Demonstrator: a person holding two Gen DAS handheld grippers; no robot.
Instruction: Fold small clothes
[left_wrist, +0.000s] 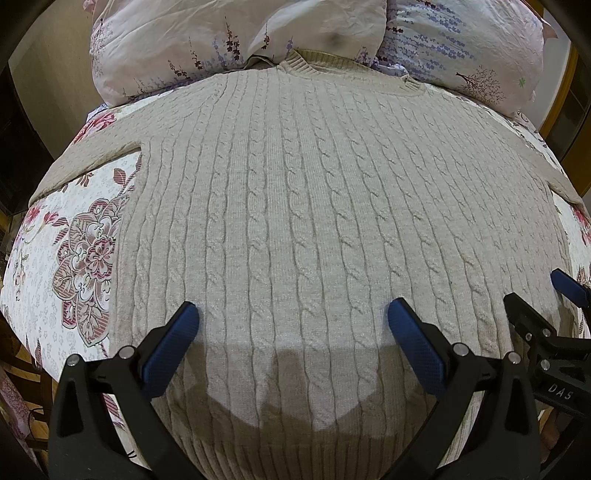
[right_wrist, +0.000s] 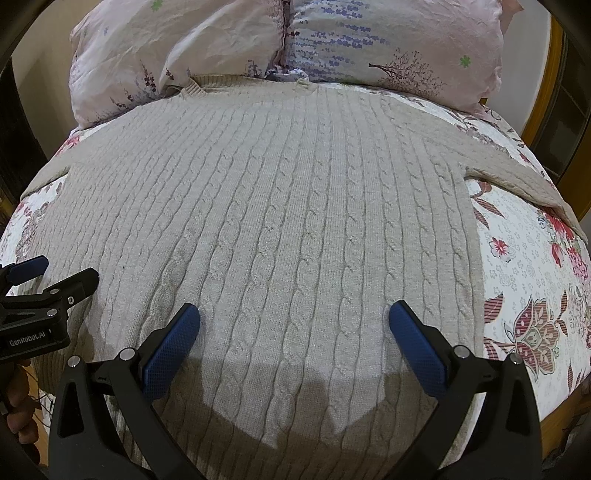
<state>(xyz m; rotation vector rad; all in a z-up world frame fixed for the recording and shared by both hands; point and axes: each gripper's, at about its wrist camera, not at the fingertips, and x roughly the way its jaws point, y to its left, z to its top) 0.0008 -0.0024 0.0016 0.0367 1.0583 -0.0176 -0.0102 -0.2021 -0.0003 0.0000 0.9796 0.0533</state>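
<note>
My two cameras sit low by the sweater's (left_wrist: 314, 206) hem, close up, both looking toward the pillows (right_wrist: 288, 40) at 12 o'clock. Both see the same sweater middle.

A bed with a flowery sheet (left_wrist: 74, 236) fills the room. Two flowery pillows (right_wrist: 177, 55) lie at the far end of the bed. A plain pale wall (left_wrist: 51, 92) stands left of the pillows

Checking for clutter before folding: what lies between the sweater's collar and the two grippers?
Only the sweater's own flat cable-knit front; both wrist views show nothing resting on it between the collar and the open left gripper and right gripper.
</note>
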